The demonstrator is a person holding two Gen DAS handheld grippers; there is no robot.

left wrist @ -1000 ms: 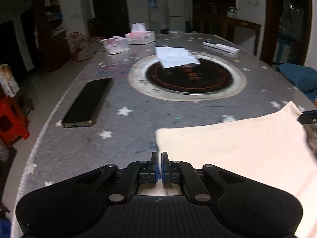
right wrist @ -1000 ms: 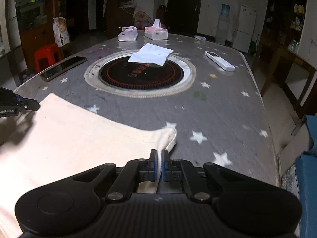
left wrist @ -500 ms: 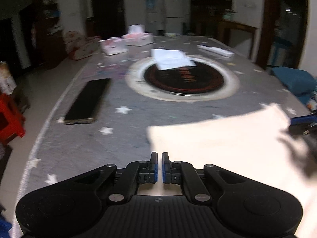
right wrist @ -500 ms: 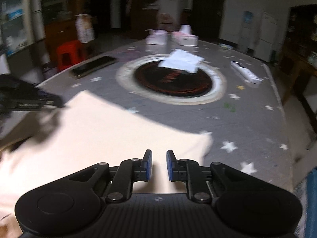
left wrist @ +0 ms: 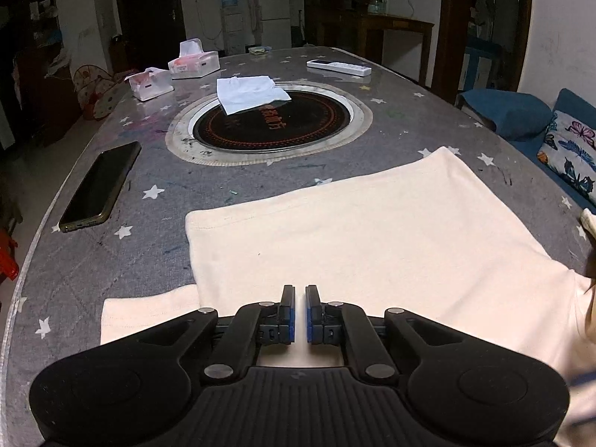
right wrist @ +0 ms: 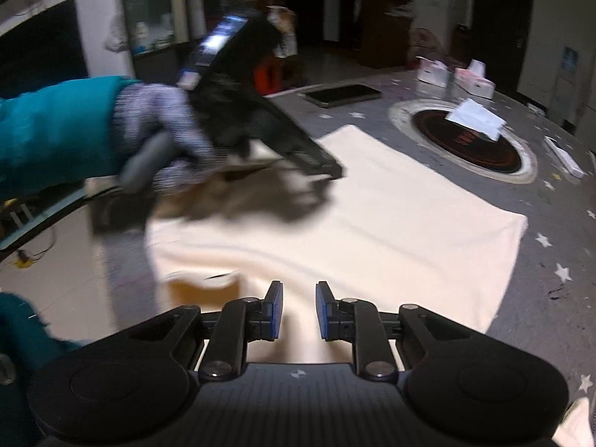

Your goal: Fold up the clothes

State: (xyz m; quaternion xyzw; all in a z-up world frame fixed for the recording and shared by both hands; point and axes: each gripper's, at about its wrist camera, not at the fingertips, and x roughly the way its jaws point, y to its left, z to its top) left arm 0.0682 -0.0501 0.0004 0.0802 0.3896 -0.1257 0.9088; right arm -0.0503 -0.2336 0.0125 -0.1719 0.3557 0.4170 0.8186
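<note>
A cream garment (left wrist: 372, 231) lies spread flat on the grey star-patterned table (left wrist: 156, 201), a sleeve (left wrist: 149, 313) sticking out at the near left. It also shows in the right wrist view (right wrist: 391, 223). My left gripper (left wrist: 300, 313) hovers over the garment's near edge, its jaws a narrow gap apart and holding nothing. My right gripper (right wrist: 299, 309) is open and empty above the garment. In the right wrist view the left gripper (right wrist: 327, 169), held by a gloved hand, is blurred above the cloth.
A black phone (left wrist: 100, 186) lies at the table's left edge. A round black hotplate (left wrist: 272, 123) sits mid-table with a folded white cloth (left wrist: 249, 93) on it. Two tissue boxes (left wrist: 193, 63) and a remote (left wrist: 339, 67) lie beyond. Blue cushions (left wrist: 510, 111) stand right.
Both grippers let go of the garment, which now lies flat on the table. The right gripper opened wider and swung back and left; the left gripper pulled back and opened slightly.
</note>
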